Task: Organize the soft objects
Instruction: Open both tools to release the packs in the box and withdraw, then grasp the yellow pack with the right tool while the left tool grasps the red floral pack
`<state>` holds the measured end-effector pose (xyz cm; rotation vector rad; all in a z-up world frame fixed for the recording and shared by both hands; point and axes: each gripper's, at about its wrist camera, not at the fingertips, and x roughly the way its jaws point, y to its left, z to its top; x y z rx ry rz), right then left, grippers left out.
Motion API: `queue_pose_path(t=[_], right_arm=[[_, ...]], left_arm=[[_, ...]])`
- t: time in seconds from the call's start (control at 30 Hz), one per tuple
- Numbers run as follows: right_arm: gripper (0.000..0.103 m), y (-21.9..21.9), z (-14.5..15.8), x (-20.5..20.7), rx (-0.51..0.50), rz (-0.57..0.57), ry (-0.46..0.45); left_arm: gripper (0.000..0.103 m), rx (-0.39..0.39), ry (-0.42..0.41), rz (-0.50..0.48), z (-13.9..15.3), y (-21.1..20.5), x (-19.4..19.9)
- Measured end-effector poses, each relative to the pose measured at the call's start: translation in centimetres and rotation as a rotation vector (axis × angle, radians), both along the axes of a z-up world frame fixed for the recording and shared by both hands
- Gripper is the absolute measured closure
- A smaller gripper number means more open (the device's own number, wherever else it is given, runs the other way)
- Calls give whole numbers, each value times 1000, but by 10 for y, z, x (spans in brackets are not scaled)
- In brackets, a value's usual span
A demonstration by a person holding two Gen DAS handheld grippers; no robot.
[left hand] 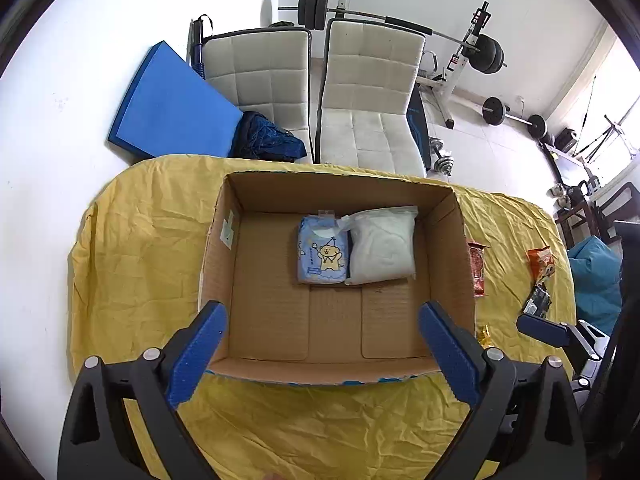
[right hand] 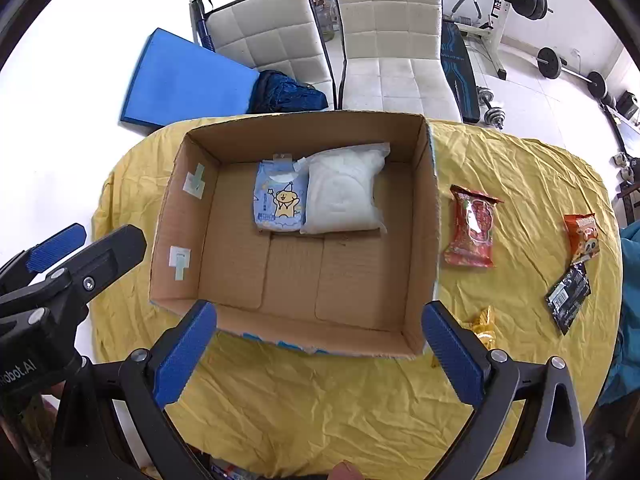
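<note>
An open cardboard box (left hand: 224, 264) (right hand: 172, 240) stands on the yellow tablecloth. Inside, at its far end, a blue pack with a yellow bear print (left hand: 323, 255) (right hand: 280, 202) lies beside a white soft pack (left hand: 382, 246) (right hand: 344, 196). My left gripper (left hand: 324, 354) is open and empty above the box's near edge. My right gripper (right hand: 320, 354) is open and empty above the box's near right corner. On the cloth right of the box lie a red snack bag (right hand: 472, 226) (left hand: 477, 268), an orange snack bag (right hand: 582, 236) (left hand: 542, 264), a black packet (right hand: 568, 298) (left hand: 538, 300) and a gold wrapper (right hand: 484, 322).
The yellow tablecloth (left hand: 132, 248) (right hand: 520, 168) covers an oval table. Two white chairs (left hand: 372, 92) (right hand: 392, 40), a blue pad (left hand: 168, 104) and a dark blue bundle (left hand: 266, 138) stand beyond the far edge. Barbell equipment (left hand: 472, 48) is at the back.
</note>
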<state>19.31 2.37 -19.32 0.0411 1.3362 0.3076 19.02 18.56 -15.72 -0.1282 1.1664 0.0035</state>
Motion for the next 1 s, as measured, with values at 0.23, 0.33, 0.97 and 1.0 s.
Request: queue_pose_path(t=[0.23, 0.33, 0.97, 1.0], right_arm=[[0, -71, 2, -12, 5, -86, -6], [0, -122, -25, -11, -45, -176, 46], [35, -240, -262, -5, 397, -845, 649], [43, -241, -267, -5, 397, -862, 677]], left_arm=[[5, 18, 21, 26, -8, -31, -17], [5, 30, 54, 32, -24, -47, -23], [5, 83, 216, 11, -92, -114, -10], [5, 83, 216, 11, -91, -117, -8]])
